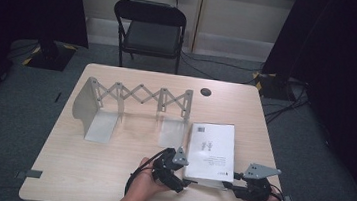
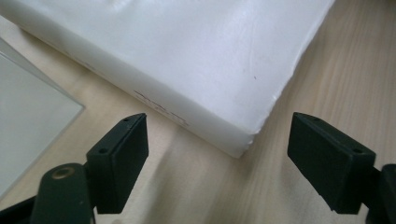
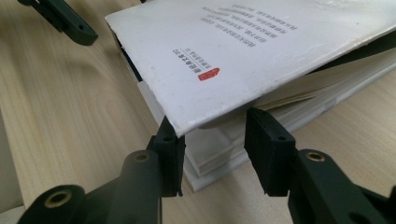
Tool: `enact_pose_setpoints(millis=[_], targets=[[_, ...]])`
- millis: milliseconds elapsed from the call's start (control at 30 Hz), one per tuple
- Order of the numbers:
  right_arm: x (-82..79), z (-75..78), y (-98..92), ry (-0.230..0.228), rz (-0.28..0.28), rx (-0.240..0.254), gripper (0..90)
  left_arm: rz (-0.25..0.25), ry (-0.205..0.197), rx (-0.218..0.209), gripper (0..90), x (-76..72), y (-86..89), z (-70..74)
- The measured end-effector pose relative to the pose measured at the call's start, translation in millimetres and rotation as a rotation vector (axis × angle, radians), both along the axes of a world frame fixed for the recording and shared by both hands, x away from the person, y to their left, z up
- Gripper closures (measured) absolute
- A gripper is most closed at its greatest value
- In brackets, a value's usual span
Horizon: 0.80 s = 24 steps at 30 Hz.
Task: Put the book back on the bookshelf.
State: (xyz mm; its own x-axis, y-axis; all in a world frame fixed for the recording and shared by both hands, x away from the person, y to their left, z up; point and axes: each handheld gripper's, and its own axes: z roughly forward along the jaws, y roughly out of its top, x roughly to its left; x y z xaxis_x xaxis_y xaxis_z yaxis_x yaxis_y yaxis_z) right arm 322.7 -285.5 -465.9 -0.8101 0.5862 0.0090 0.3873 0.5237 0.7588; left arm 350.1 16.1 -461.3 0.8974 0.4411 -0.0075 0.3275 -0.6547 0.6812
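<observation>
Fingers (image 3: 264,154) of my right gripper (image 3: 212,144) sit narrow around the book's (image 1: 211,149) lifted near corner, cover above them. My left gripper (image 2: 217,158) gapes wide, holding nothing, just before its other near corner. Book lies flat, long side pointing away, on the wooden table (image 1: 83,171) beside a rack (image 1: 130,110).

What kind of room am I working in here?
Probably a recording studio or lab rather than a home: black curtains hang on both sides, cables trail over the grey carpet, and a lone folding chair stands behind the table with its book and rack.
</observation>
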Motion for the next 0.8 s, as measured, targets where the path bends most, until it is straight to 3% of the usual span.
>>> enact_pose_setpoints(millis=[200,333,533,633,700,800], targets=[[0.2,0.6,0.4,0.005,-0.002,-0.002,58.8,-0.031,-0.028,-0.018,19.7,-1.7,-11.6,14.7],[0.3,1.1,0.2,0.008,-0.004,0.002,58.8,-0.041,-0.043,-0.024,19.2,-2.5,-27.0,14.8],[0.9,2.3,0.4,0.009,-0.003,0.006,58.9,-0.063,-0.11,0.065,15.1,-2.1,-55.7,9.5],[1.2,2.1,0.0,0.011,-0.002,0.01,58.9,-0.064,-0.147,0.078,13.8,0.2,-63.5,8.4],[1.1,2.1,-0.2,0.011,-0.001,0.01,59.0,-0.06,-0.138,0.066,13.6,3.0,-67.1,9.5],[1.1,2.6,0.1,0.013,-0.002,0.01,59.1,-0.061,-0.145,0.094,10.1,6.6,-72.5,8.5]])
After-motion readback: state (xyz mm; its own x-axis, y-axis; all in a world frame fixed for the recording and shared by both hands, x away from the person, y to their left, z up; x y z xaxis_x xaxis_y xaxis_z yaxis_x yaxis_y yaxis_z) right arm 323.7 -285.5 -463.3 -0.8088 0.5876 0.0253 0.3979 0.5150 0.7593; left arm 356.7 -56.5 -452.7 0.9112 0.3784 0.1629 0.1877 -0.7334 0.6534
